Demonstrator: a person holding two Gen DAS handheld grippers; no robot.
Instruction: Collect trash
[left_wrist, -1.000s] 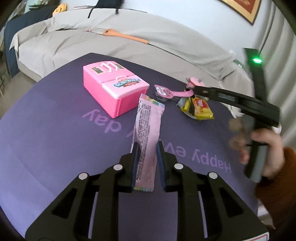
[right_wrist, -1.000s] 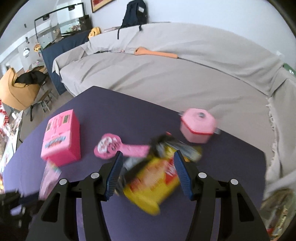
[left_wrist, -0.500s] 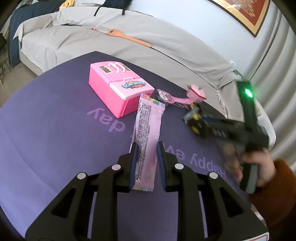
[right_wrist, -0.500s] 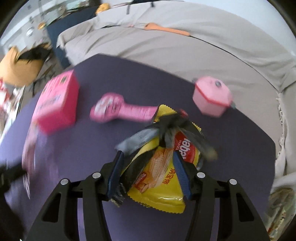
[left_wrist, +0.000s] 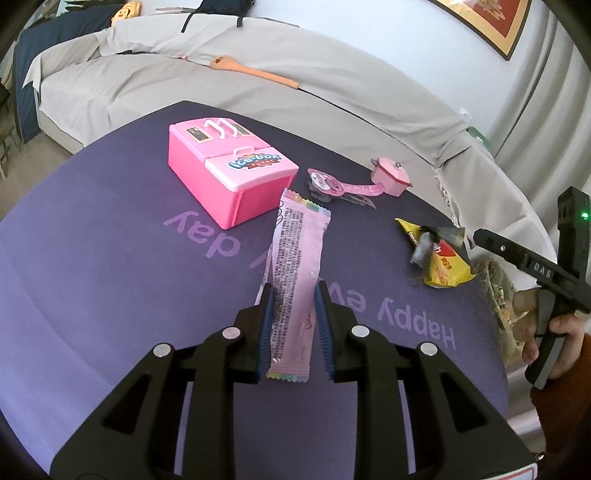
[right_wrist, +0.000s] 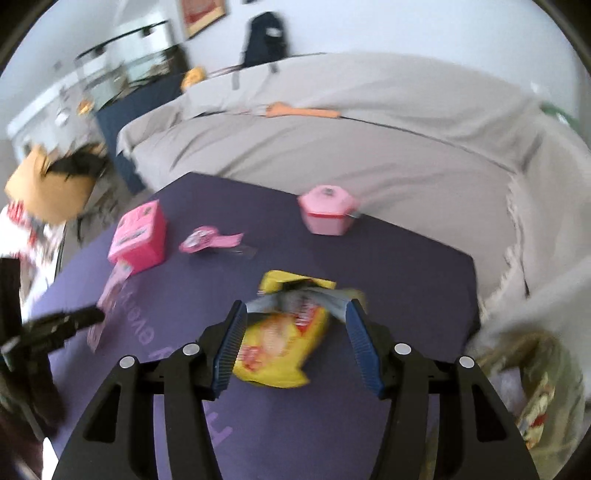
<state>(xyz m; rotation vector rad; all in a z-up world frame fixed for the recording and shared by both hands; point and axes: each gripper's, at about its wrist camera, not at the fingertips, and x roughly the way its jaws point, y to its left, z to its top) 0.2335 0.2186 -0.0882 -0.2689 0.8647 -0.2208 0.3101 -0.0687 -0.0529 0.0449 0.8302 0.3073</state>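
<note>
A long pink wrapper (left_wrist: 295, 266) lies lengthwise on the purple table (left_wrist: 92, 277). My left gripper (left_wrist: 293, 325) is shut on the wrapper's near end, with a blue pad against each long edge. A yellow snack packet (right_wrist: 280, 343) with a crumpled dark and silver wrapper on top sits between the pads of my right gripper (right_wrist: 295, 321), which is shut on it. The left wrist view shows that packet (left_wrist: 439, 262) low over the table's right side, with the hand (left_wrist: 554, 332) holding the right gripper just beyond it.
A crinkled clear bag (right_wrist: 532, 387) with wrappers inside hangs off the table's right edge. A pink toy fridge (left_wrist: 229, 177), a pink toy ladle (left_wrist: 332, 184) and a pink toy pot (left_wrist: 391, 179) stand farther back. A grey-covered sofa (left_wrist: 258, 103) runs behind the table.
My right gripper has carried the yellow packet away from the pink ladle toward the table's right edge. The left gripper and the pink wrapper have stayed put.
</note>
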